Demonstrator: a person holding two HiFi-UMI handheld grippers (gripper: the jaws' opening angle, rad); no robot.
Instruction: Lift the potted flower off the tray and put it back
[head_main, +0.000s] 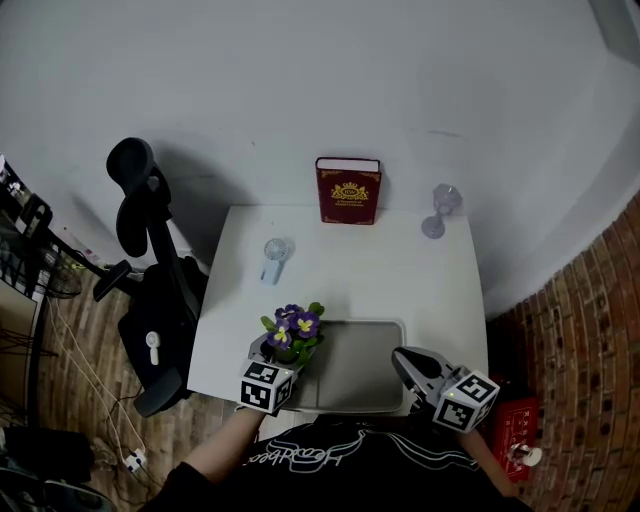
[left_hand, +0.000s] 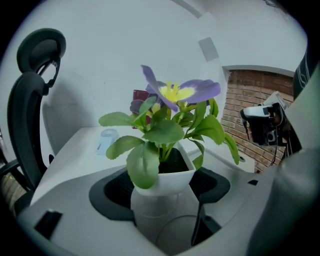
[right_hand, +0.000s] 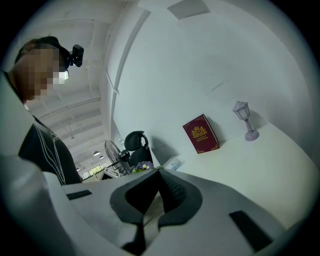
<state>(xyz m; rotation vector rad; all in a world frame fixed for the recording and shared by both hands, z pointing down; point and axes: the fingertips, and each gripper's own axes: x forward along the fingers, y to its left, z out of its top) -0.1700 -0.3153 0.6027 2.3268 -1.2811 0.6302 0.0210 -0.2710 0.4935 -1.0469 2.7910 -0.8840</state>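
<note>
The potted flower (head_main: 293, 328), with purple blooms and green leaves in a white pot (left_hand: 167, 180), sits between the jaws of my left gripper (head_main: 283, 352). The black pads press on both sides of the pot. It hangs at the left edge of the grey tray (head_main: 372, 370) near the table's front; I cannot tell if the pot touches the tray. My right gripper (head_main: 402, 358) hovers over the tray's right edge, tips together, nothing between them. In the right gripper view its jaws (right_hand: 159, 172) meet at the tip, and the flower (right_hand: 144, 165) peeks out behind them.
A red book (head_main: 348, 190) stands against the wall at the white table's (head_main: 400, 270) back. A small lantern ornament (head_main: 438, 210) is at the back right and a little clear fan (head_main: 274, 258) is left of centre. A black office chair (head_main: 150, 270) stands left of the table.
</note>
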